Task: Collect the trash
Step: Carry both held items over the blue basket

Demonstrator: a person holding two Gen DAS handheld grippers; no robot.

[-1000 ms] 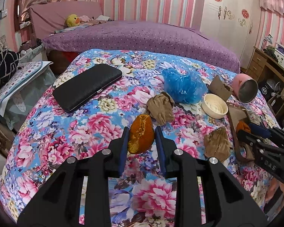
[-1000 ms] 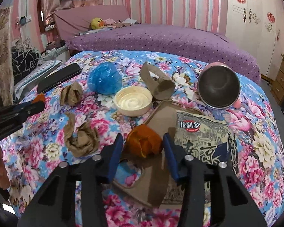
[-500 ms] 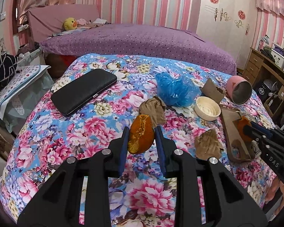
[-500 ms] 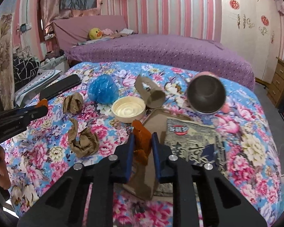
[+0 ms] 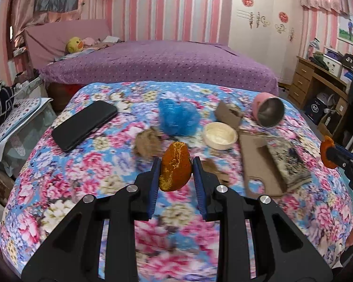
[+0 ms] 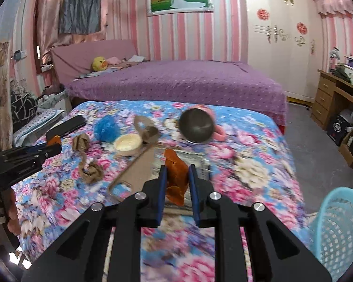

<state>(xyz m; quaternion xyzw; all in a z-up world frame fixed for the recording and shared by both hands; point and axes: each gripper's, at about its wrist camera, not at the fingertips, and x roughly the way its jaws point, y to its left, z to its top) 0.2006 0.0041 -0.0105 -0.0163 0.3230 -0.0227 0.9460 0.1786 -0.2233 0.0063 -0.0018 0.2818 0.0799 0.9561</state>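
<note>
While both peels now hang clear of the floral bedspread (image 5: 58, 178), the change is plain: the right gripper (image 6: 176, 178), whose jaws have just been closing, went from straddling a piece of orange peel (image 6: 176, 176) lying on the flat cardboard (image 6: 138, 162) to pinching it and lifting it, and the left gripper (image 5: 175, 174) has raised its own larger orange peel (image 5: 175, 166), pinched between its blue pads, off the cloth too. Two scraps are therefore in hand, and I judge the light blue basket (image 6: 341, 230) at near right, cut off by the frame edge, to be their destination. Farther back lie crumpled brown paper (image 5: 148, 142), a cream lid (image 5: 220, 135), a blue plastic bag (image 5: 177, 117) and a tipped pink cup (image 5: 268, 112), all motion-blurred. The basket's contents are hidden.
</note>
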